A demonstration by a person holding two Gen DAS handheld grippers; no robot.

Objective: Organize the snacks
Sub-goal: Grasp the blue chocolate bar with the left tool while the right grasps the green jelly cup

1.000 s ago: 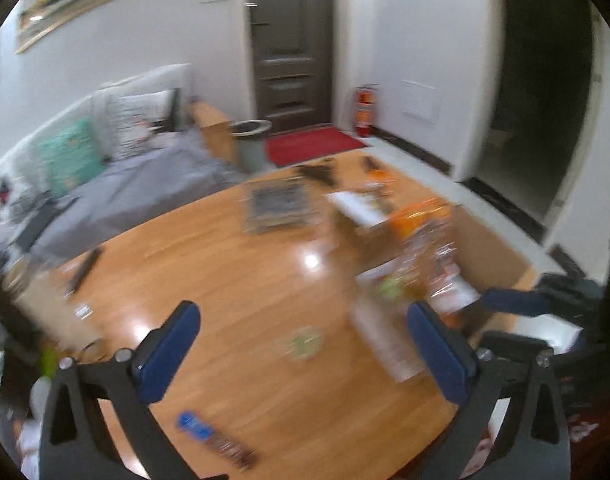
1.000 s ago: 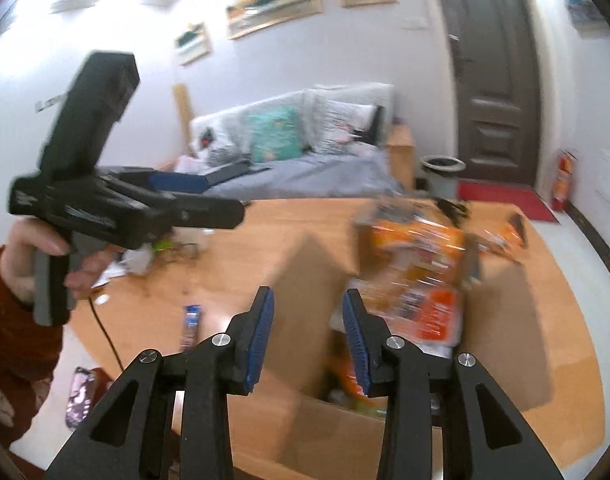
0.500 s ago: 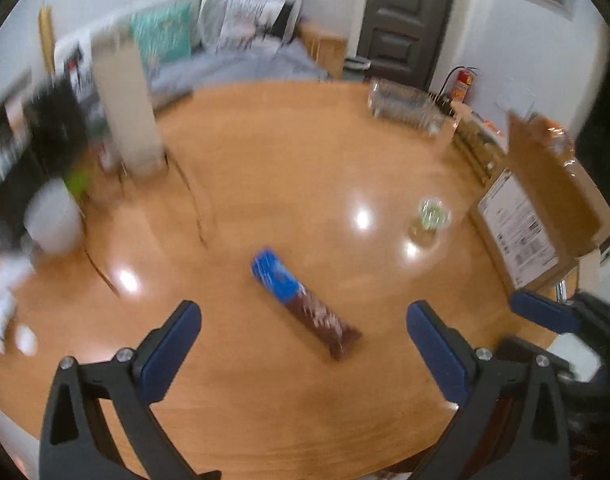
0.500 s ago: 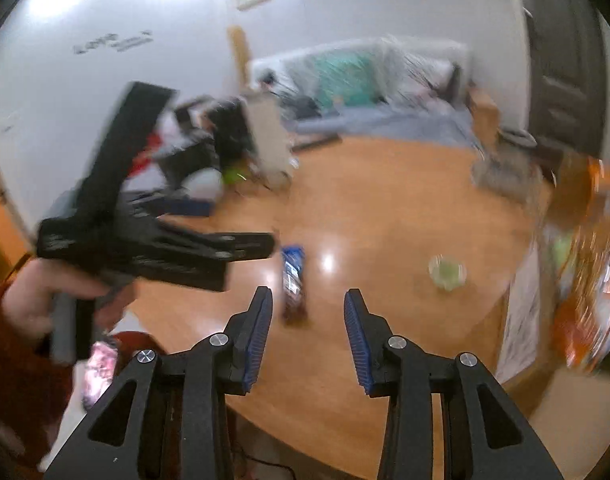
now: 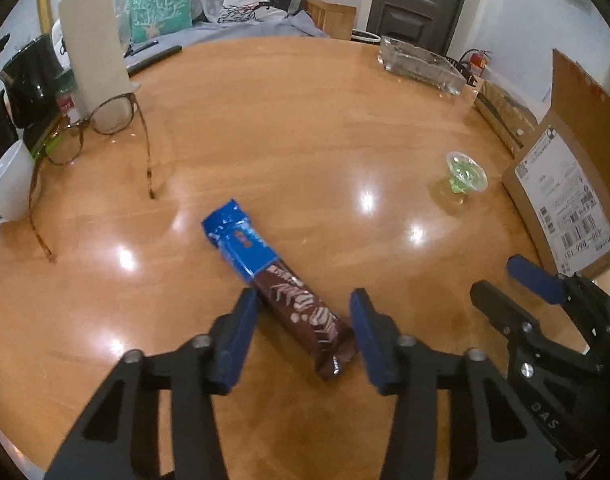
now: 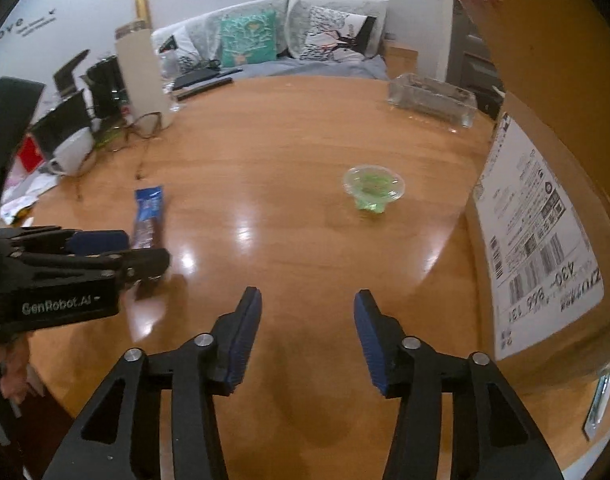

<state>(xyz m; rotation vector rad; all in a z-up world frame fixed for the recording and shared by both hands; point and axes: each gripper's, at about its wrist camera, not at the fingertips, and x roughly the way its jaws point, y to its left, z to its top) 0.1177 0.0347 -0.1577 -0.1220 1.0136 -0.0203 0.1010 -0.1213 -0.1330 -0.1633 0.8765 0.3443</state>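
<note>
wooden table (image 5: 305, 112) | snack bar (image 5: 277, 280) | jelly cup (image 5: 466, 172) | glasses (image 5: 97, 136)

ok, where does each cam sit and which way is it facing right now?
Left wrist: on the left gripper, angled down at the table; its fingers straddle the cookie pack; the right gripper shows at right.
Right wrist: on the right gripper, looking across the table toward the sofa; the left gripper and a bit of hand show at left.
Shared: cookie pack, green jelly cup, cardboard box, glass tray.
</note>
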